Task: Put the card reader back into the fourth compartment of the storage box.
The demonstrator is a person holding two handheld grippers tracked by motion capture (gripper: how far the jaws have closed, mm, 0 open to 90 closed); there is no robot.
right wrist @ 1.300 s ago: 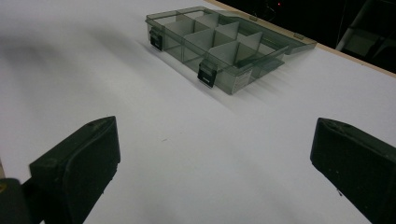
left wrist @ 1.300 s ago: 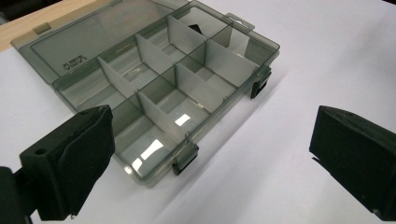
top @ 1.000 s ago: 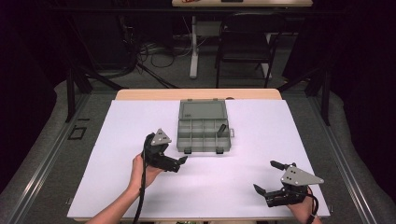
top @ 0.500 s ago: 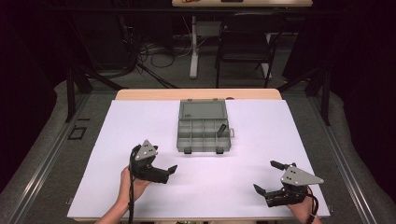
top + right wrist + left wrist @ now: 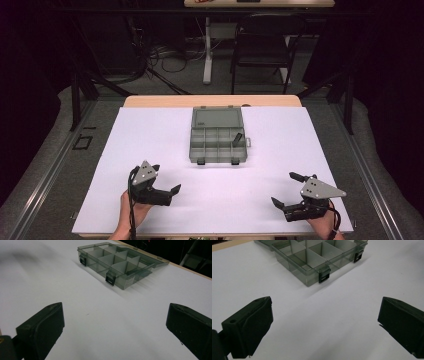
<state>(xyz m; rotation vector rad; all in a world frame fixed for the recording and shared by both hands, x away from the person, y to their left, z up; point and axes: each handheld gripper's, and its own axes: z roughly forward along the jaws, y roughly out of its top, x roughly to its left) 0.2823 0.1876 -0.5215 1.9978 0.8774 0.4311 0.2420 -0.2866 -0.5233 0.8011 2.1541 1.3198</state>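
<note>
Organizer box (image 5: pixel 218 136) lies open near the tabletop's far edge, lid flat behind it. Your left gripper (image 5: pixel 166 183) and right gripper (image 5: pixel 283 190) sit by the near edge, jaws wide, empty. Risk: light box may slide when pushed one-sidedly; brace it.

A: A white sheet (image 5: pixel 150 150) covers the table, and a strip of bare wood (image 5: pixel 160 101) shows along its far edge.
B: Beyond that far edge, on the grey floor (image 5: pixel 165 86), a black chair (image 5: pixel 260 50) stands to the right of a white post (image 5: pixel 207 50).
A: Cables (image 5: pixel 150 54) lie tangled left of the post.
B: And off the table's left edge, a black square outline (image 5: pixel 81 143) marks the floor.
</note>
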